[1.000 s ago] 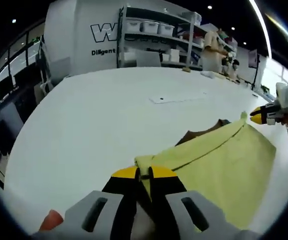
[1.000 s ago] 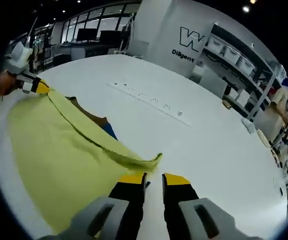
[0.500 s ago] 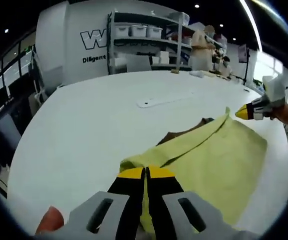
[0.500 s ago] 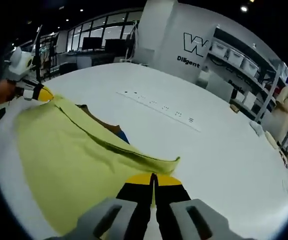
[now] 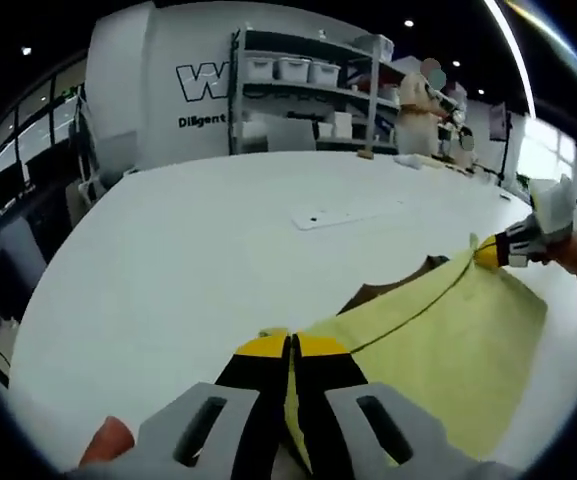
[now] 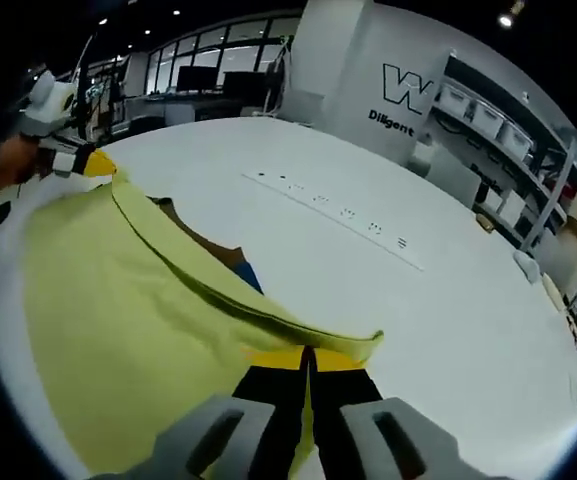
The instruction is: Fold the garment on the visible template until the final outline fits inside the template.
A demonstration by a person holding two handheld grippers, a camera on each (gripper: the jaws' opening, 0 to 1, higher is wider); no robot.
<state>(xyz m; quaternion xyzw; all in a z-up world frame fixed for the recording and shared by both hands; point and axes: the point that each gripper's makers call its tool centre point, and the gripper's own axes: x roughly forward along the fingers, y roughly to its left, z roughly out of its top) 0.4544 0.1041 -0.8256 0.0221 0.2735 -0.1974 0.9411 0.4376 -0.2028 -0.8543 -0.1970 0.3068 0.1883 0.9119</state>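
Right gripper (image 6: 306, 352) clamped on yellow garment (image 6: 128, 310) edge — table (image 6: 448, 330) beneath.

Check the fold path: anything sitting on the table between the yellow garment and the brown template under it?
Nothing visible does. Both grippers are already shut on the yellow garment: left gripper, right gripper. The brown template peeks out beyond the lifted edge, and the white table around it looks bare. The part under the cloth is hidden.
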